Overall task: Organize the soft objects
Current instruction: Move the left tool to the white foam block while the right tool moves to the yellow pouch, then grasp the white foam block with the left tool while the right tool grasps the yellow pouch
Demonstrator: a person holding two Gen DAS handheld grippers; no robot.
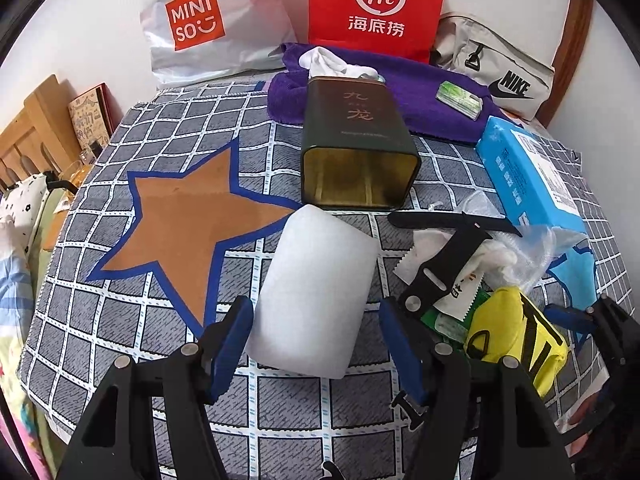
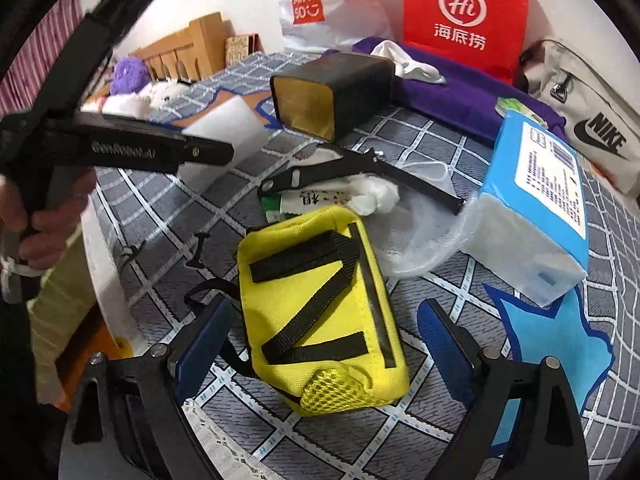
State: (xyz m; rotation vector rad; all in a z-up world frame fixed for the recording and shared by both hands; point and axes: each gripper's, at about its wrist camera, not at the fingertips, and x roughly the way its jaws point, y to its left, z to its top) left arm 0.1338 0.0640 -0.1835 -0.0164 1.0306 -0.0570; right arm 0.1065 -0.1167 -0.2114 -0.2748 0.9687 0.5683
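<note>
A white foam block [image 1: 316,292] lies on the checked bedspread [image 1: 160,128] between the blue pads of my left gripper [image 1: 316,312]. The left pad sits right at the block's edge and the right pad stands clear of it, so the gripper is open. My right gripper [image 2: 326,308] is open wide around a yellow pouch [image 2: 320,312] with black straps, and neither pad touches it. That pouch [image 1: 516,332] also shows at the lower right of the left wrist view. In the right wrist view, the left gripper's body [image 2: 132,148] hangs over the foam block [image 2: 228,128].
A dark green tin [image 1: 356,148] lies on its side, open end toward me. Behind it are a purple towel [image 1: 420,92], a white cloth [image 1: 324,60], a Miniso bag [image 1: 200,28], a red bag [image 1: 376,4] and a Nike bag [image 1: 504,76]. A blue tissue pack [image 1: 532,176] and black strap [image 1: 444,256] lie right.
</note>
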